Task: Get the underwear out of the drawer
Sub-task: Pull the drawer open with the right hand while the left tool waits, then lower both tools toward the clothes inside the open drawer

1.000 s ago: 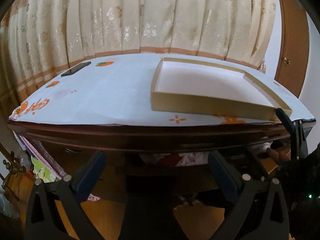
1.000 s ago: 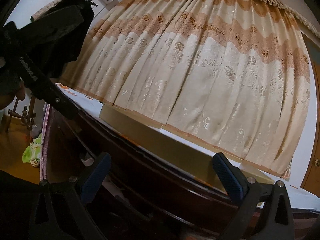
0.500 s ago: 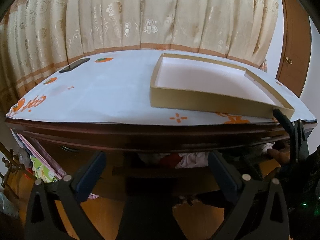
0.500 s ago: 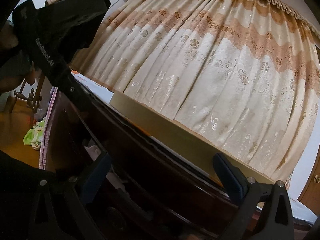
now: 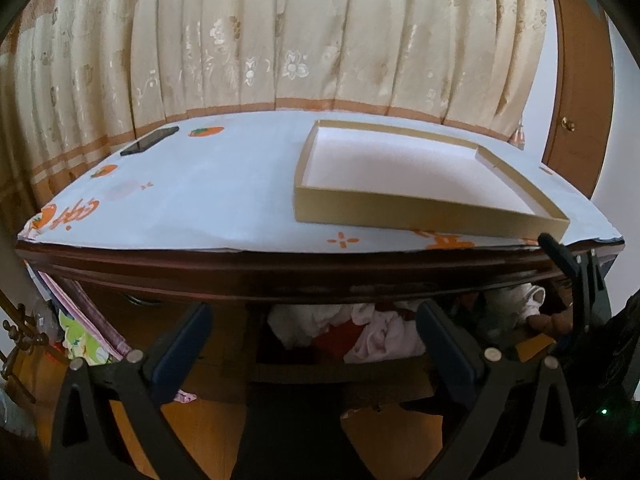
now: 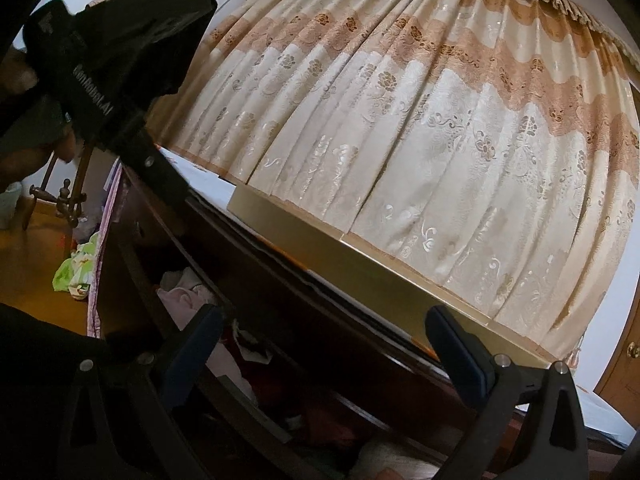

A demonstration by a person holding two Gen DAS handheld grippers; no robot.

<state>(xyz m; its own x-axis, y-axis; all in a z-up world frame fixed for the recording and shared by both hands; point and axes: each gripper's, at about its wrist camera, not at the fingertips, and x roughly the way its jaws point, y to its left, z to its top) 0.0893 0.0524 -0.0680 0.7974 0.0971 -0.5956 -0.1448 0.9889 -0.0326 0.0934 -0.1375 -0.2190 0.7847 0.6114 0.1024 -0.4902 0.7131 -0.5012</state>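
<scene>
The dark wooden dresser's top drawer point(image 5: 332, 368) stands open below the tabletop. Inside lies a jumble of underwear point(image 5: 376, 332) in white, pink and red. My left gripper point(image 5: 314, 340) is open just in front of the drawer, at the level of the clothes, with nothing between its blue pads point(image 5: 184, 344). The right gripper point(image 5: 568, 268) shows at the drawer's right end, with a hand behind it. In the right wrist view the right gripper point(image 6: 326, 356) is open and empty over the drawer, pink and white underwear point(image 6: 182, 292) lies to its left, and the left gripper point(image 6: 120, 80) is at the upper left.
A white cloth with orange prints point(image 5: 220, 192) covers the dresser top. On it sit a shallow gold box point(image 5: 420, 218) at the right and a black phone point(image 5: 150, 141) at the back left. A curtain point(image 5: 280, 40) hangs behind. A green cloth point(image 5: 80, 340) lies on the floor at the left.
More of the drawer's inside and its clothes shows now than a second ago. Both views have shifted, and the left gripper sits higher in the right wrist view.
</scene>
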